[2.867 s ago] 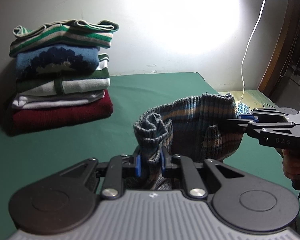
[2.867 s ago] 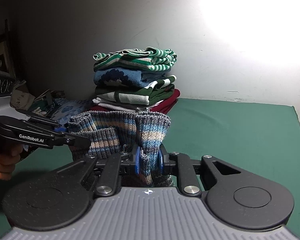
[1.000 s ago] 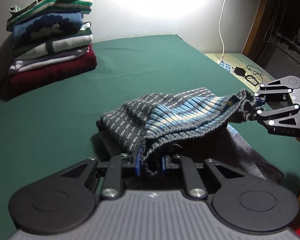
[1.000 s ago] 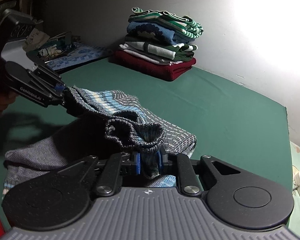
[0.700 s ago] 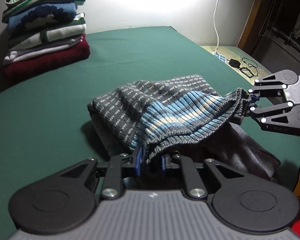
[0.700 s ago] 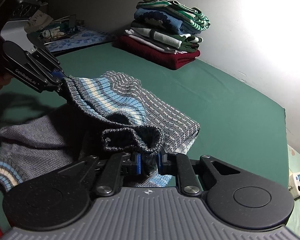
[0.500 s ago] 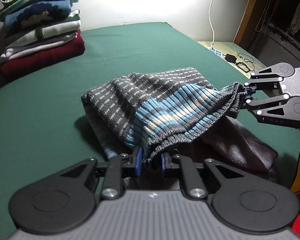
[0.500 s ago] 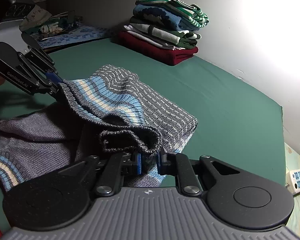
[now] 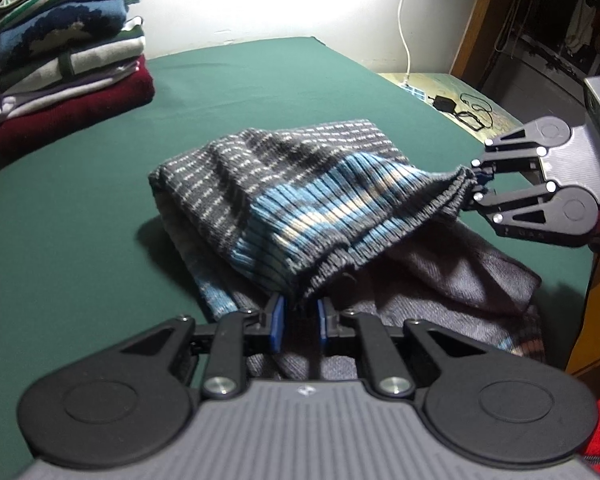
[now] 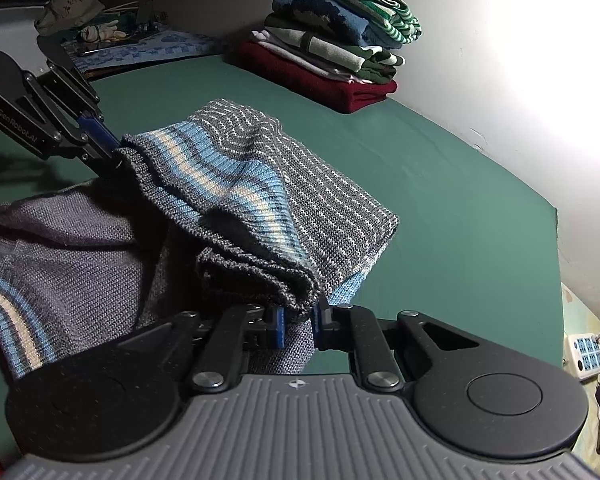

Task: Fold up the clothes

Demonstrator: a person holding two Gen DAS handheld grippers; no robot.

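The sweater (image 9: 300,200) lies mid-frame on the green bench (image 9: 80,200), its striped hem raised and doubled over the grey body. The left hand-held gripper (image 9: 299,316) is clenched on one hem corner; the right hand-held gripper (image 10: 299,320) is clenched on the other. Judgement: a fold is being laid. To do it well, keep both corners level and the hem taut between them, lower together so edges align, and let go only once the cloth rests flat. A folded stack (image 9: 68,52) stands upper left.
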